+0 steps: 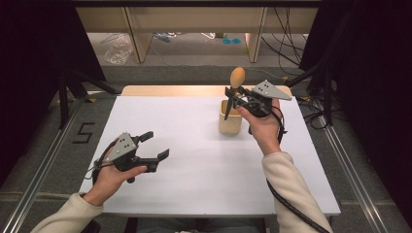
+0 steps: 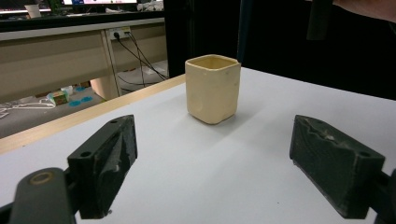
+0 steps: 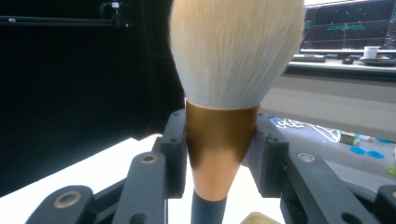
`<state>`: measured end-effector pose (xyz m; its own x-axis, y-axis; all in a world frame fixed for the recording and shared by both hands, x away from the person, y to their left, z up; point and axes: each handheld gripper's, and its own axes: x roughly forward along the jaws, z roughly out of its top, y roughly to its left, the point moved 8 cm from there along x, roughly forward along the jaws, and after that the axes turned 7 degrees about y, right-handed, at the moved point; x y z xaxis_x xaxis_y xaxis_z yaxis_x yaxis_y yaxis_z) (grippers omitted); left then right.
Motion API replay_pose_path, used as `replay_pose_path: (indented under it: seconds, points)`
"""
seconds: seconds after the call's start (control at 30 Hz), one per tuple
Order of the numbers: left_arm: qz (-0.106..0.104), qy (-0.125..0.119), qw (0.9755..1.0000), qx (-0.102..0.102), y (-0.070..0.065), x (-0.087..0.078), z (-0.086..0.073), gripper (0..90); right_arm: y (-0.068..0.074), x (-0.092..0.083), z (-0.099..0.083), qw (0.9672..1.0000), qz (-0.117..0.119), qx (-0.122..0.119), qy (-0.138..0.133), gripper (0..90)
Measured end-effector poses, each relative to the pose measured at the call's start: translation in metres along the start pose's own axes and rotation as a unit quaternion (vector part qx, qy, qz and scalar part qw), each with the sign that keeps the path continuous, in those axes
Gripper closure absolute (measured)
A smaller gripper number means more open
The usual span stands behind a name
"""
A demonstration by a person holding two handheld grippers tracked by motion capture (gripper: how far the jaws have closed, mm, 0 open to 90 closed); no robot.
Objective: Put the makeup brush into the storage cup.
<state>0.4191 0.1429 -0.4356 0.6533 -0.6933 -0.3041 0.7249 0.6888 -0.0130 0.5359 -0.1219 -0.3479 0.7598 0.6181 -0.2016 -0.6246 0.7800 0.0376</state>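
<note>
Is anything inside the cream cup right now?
The brush's dark handle dips toward the cup, held by the right gripper. The cup's walls hide its inside.

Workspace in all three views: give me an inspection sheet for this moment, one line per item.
Surface: white rectangular tabletop with a pale wooden far edge.
Job's things: cream square-sided ceramic cup upright on the table; makeup brush with pale bristles, copper ferrule and dark handle held upright above the cup, bristles up.
Clutter: nothing seen on the table.
Grippers: right gripper shut on the brush's ferrule; left gripper open, holding nothing, facing the cup from a distance.
Cables: black cable trails along the right sleeve.
Surroundings: black curtains at both sides, desks and loose cables on the floor beyond.
</note>
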Motion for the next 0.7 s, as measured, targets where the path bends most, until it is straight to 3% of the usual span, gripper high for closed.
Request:
replay_pose_path:
  seconds: [0.7]
  points:
    - [0.000, -0.001, 1.0000, -0.001, -0.0003, 0.0001, 0.0002, 14.8, -0.0033, 0.0010, 0.0034, 1.0000, -0.004, 0.003, -0.001, 64.0]
